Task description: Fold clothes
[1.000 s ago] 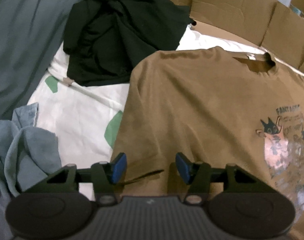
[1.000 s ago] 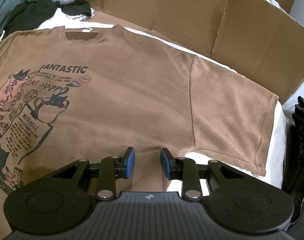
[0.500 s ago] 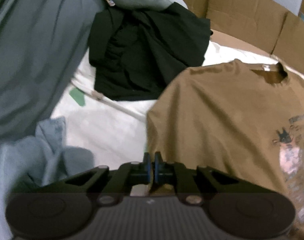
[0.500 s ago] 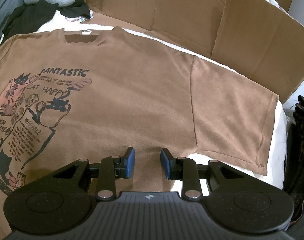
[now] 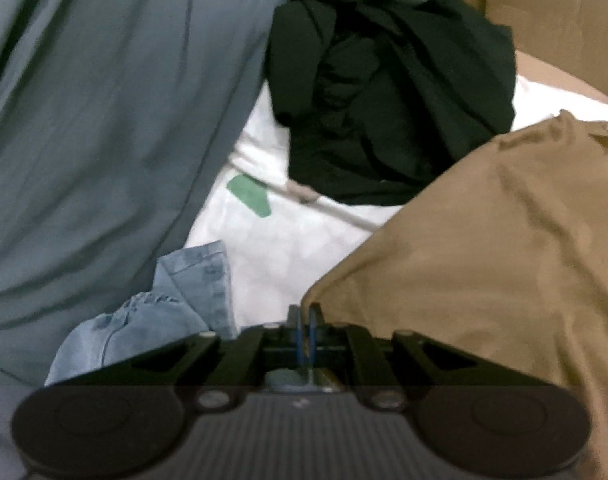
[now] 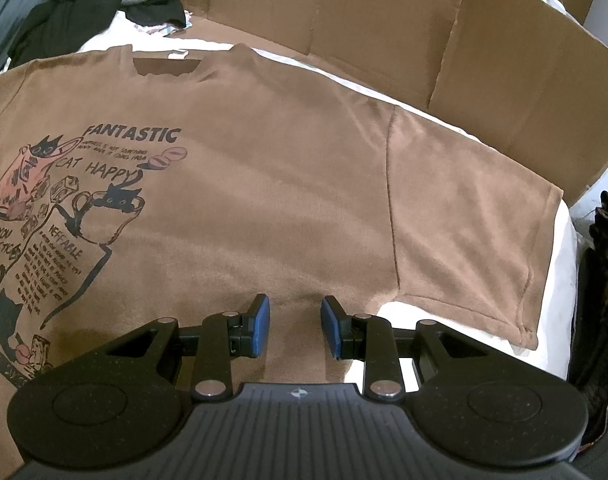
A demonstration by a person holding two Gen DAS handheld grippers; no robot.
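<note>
A brown T-shirt (image 6: 263, 168) with a cat print lies face up on the white sheet (image 6: 560, 272), its right sleeve spread flat. In the left wrist view the shirt (image 5: 504, 260) rises in a slack fold from its left edge. My left gripper (image 5: 306, 328) is shut on that edge, its blue pads pressed together with brown cloth between them. My right gripper (image 6: 295, 326) hovers open over the shirt's side just below the right armpit. Flat cloth shows between its blue pads (image 6: 259, 326).
A heap of black clothes (image 5: 384, 100) lies beyond the shirt's left side. A grey-green cover (image 5: 103, 120) fills the left, with light blue jeans (image 5: 163, 320) beside my left gripper. Cardboard walls (image 6: 384, 20) ring the far side. A dark bundle (image 6: 600, 280) stands at the right edge.
My left gripper closed on the shirt's left edge and moved left with it, so the cloth now drapes up from the pads. The right gripper kept still and open.
</note>
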